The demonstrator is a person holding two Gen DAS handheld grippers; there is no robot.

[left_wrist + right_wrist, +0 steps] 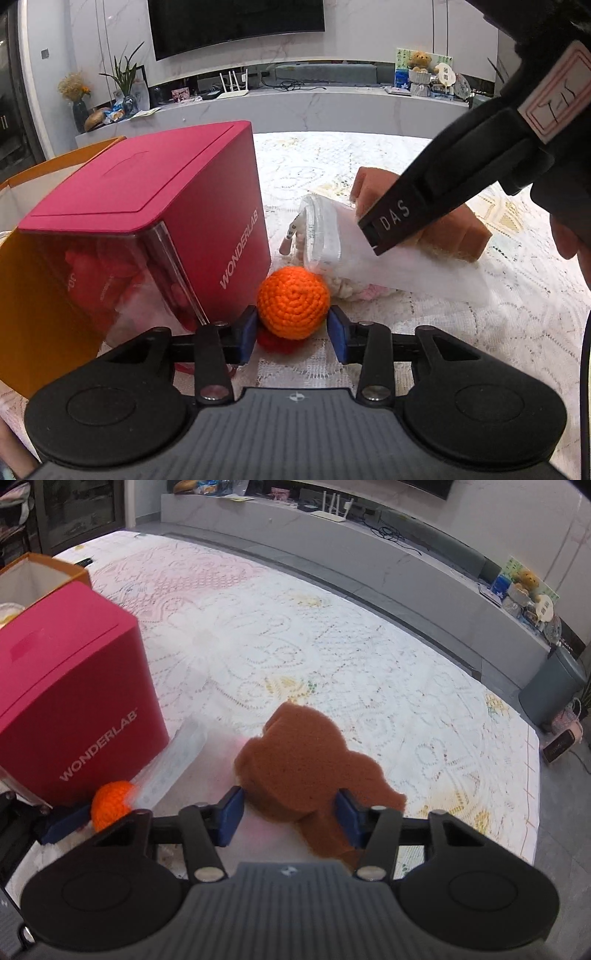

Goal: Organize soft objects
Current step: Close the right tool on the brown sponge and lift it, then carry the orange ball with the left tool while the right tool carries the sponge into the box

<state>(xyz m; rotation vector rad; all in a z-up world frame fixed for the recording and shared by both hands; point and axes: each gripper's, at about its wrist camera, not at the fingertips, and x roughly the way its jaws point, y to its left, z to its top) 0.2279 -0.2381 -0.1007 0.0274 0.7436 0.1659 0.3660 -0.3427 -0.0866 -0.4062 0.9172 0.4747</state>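
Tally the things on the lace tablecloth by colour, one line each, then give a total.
Orange: 2, the crocheted ball between the left gripper pads, and the open box.
Pink-red: 1, the WONDERLAB box.
Brown: 1, the sponge between the right gripper pads.
Clear: 1, the plastic bag.
Total: 5

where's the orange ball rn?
Left wrist view: orange ball sits between the left gripper fingers, right of the pink box, in front of the plastic bag.
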